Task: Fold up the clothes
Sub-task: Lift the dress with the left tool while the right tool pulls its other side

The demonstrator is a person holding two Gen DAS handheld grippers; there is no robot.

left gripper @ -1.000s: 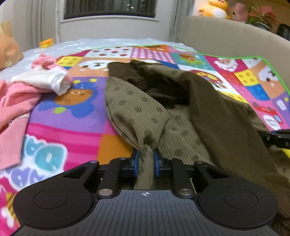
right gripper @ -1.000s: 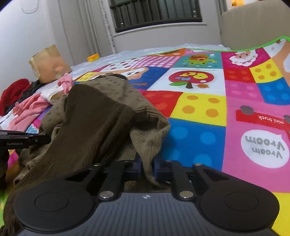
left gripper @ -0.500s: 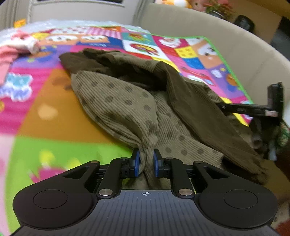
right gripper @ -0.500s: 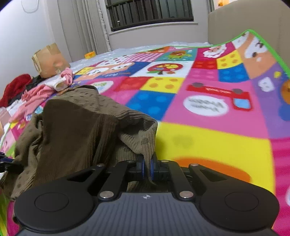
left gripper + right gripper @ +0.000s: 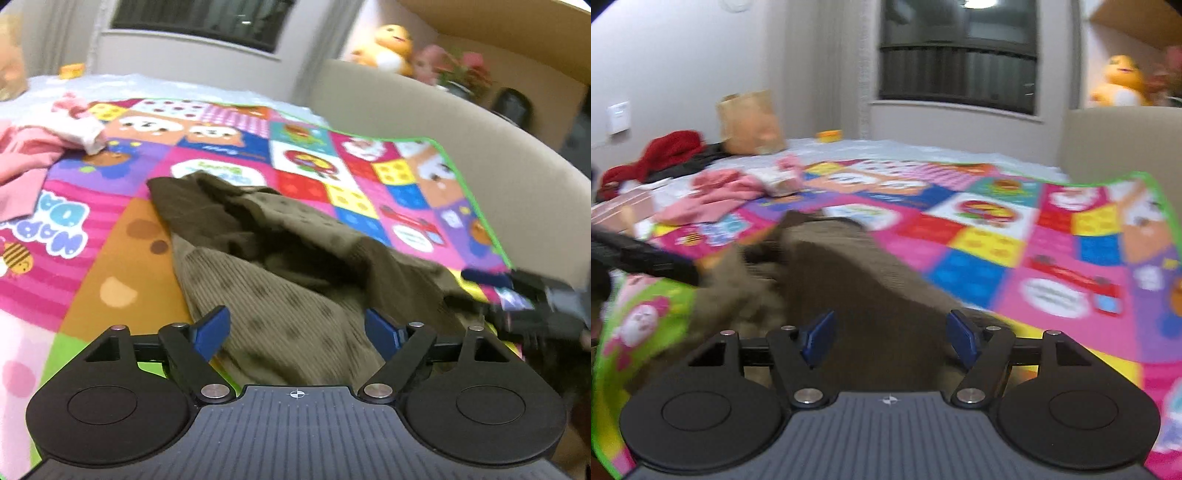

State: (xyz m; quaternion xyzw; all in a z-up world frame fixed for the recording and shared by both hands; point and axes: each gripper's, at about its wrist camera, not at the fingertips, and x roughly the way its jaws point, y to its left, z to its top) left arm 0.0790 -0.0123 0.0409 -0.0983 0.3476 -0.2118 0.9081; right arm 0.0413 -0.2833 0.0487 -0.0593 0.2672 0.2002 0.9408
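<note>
Lying crumpled on the colourful patchwork play mat (image 5: 110, 266), the olive-brown dotted corduroy garment (image 5: 280, 295) sits between both opening jaws; left gripper (image 5: 297, 330) and right gripper (image 5: 888, 338) spread, pads clear of the cloth.

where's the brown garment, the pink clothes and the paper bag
brown garment (image 5: 280, 317): left wrist view, on the lighter ribbed, dotted panel ahead of the fingers.
pink clothes (image 5: 713, 197): right wrist view, on the middle of the pink heap, left of the mat.
paper bag (image 5: 750, 123): right wrist view, on its front face.
</note>
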